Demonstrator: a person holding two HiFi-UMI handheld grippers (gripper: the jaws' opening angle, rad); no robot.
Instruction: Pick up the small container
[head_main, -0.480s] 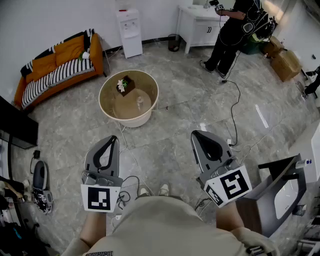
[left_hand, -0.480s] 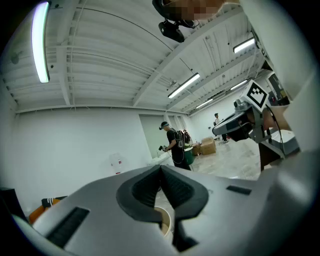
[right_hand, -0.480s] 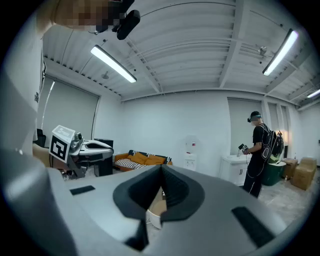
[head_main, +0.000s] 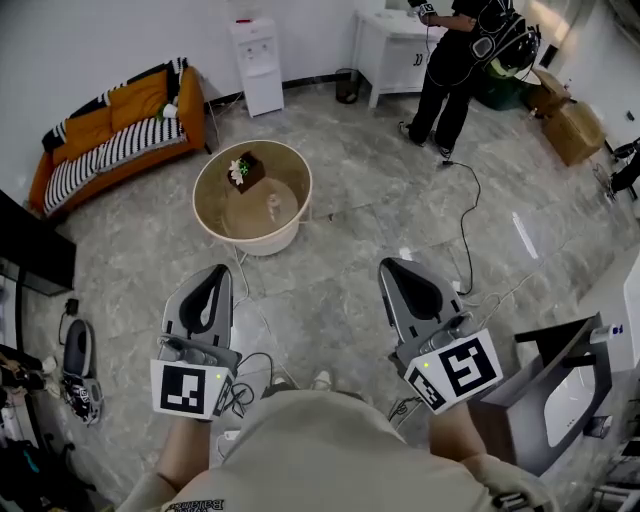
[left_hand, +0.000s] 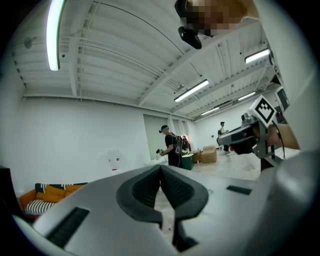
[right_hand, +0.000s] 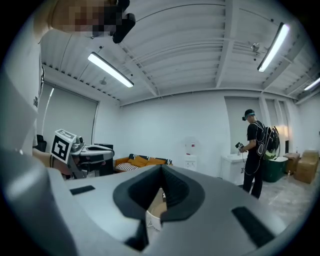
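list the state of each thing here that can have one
left hand-held gripper: jaws shut, nothing held, above the floor
right hand-held gripper: jaws shut, nothing held, above the floor
small container: upright on the round table, untouched
round table: standing ahead of both grippers, holding the container and a box
box: on the table's far side, flowers on top
person: standing at the white desk

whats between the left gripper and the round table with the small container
Only grey floor, crossed by a thin pale cable, separates the left gripper from the round table; the head view shows it.
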